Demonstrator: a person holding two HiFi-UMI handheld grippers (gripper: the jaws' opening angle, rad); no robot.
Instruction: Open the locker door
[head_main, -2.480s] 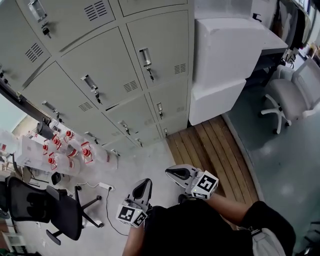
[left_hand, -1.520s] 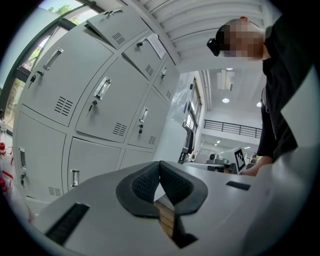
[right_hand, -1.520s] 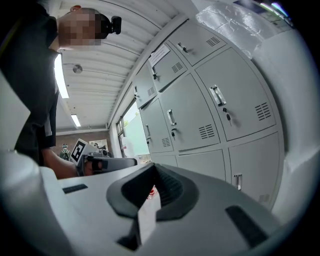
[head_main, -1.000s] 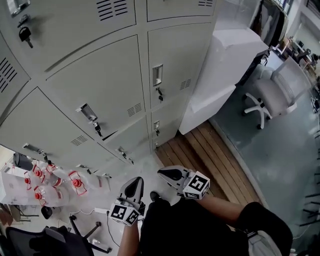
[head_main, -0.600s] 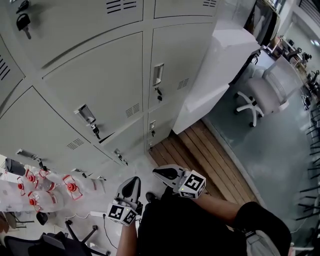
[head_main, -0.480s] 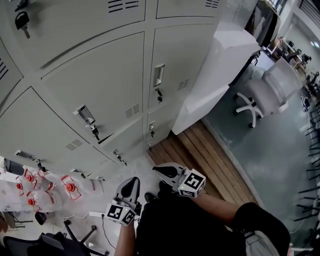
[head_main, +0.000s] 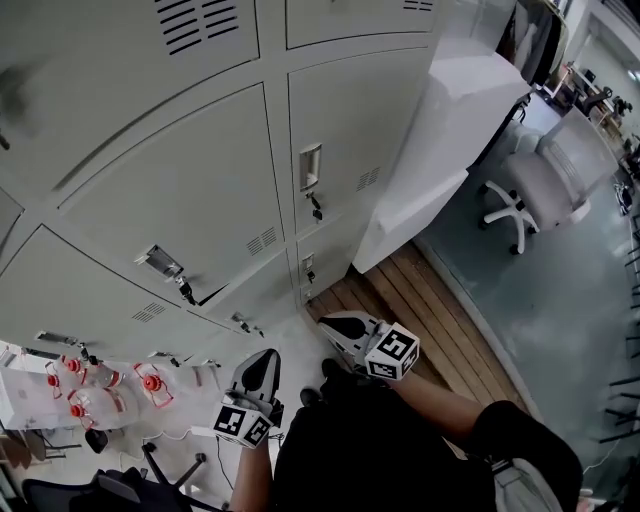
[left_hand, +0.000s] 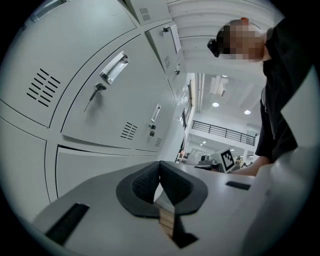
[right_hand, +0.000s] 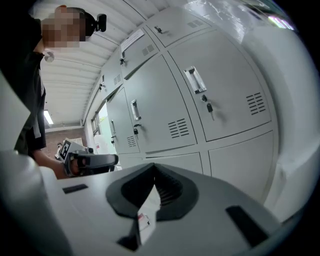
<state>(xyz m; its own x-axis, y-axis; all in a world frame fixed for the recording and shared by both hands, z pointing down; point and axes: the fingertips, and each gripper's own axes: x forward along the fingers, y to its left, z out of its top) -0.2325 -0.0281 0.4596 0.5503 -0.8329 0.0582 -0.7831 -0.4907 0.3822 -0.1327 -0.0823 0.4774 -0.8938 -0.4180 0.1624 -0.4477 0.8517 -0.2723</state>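
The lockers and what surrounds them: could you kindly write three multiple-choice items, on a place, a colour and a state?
1. Where is the chair? A. right of the lockers B. left of the lockers C. on the planks
2. The bottle caps are: A. blue B. red C. green
3. The right claw is: A. wide open B. shut on a key C. shut, empty
1 A: it stands at the head view's right. 2 B: red tops, lower left. 3 C: jaws meet, nothing between.

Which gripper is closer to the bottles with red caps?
Left. The left gripper sits just right of the red-capped bottles; the right gripper is farther right, by the wooden planks.
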